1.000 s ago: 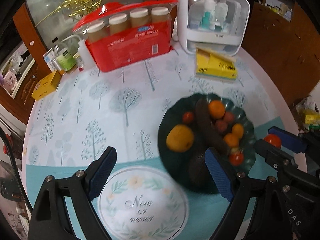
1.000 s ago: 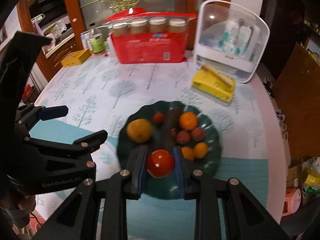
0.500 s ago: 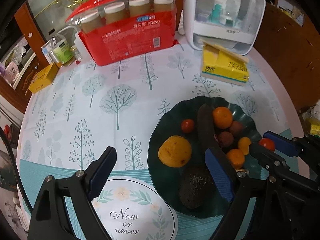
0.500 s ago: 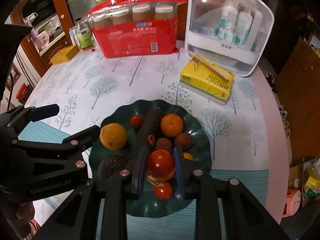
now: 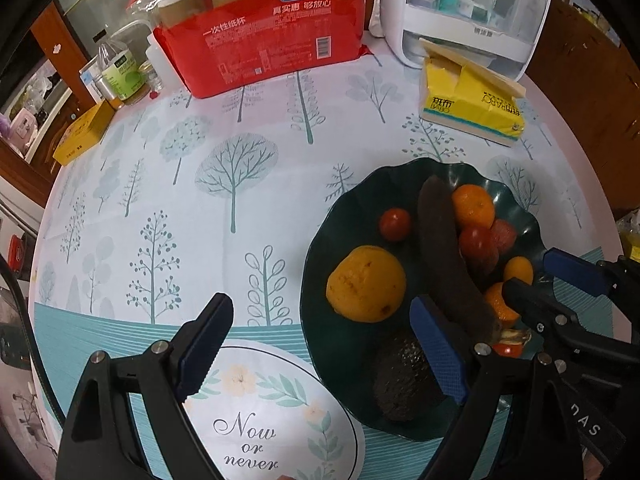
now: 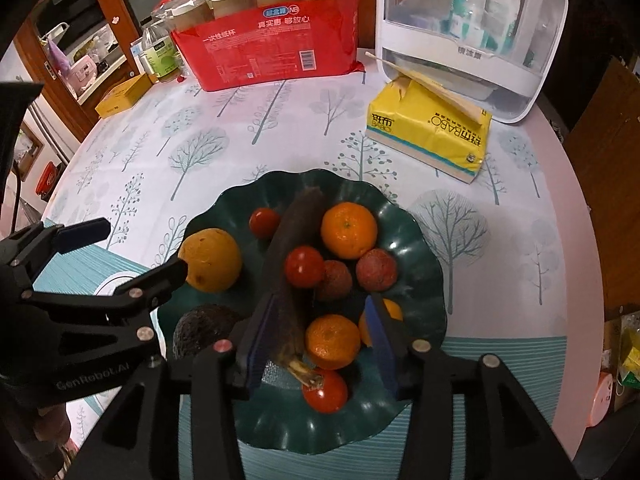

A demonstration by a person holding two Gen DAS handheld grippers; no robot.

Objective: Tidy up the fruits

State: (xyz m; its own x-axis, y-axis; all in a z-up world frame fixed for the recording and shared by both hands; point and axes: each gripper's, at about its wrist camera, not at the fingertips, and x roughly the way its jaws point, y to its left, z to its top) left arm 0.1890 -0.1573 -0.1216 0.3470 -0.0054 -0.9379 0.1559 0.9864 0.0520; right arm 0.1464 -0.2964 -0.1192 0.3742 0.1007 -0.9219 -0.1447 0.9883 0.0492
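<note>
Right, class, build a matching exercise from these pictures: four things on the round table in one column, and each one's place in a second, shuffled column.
Things:
1. dark overripe banana
2. yellow tissue pack
3. dark rough-skinned avocado
4. red pack of paper cups

Places:
A. far edge of the table
B. across the middle of the green scalloped plate
C. before the white organiser box
D. plate's near-left rim

Pairs: 1-B, 2-C, 3-D, 4-A

Glossy dark-green plate [image 6: 416, 240], smooth shiny tomatoes [image 6: 304, 266], dimpled matt oranges [image 6: 349, 230], rough pebbled avocado [image 6: 200, 330], printed smooth tablecloth [image 5: 160, 184], crinkled glossy red plastic pack [image 5: 276, 40], yellow paper-wrapped tissue pack [image 6: 432, 132], ribbed blue gripper pads [image 5: 440, 356].
</note>
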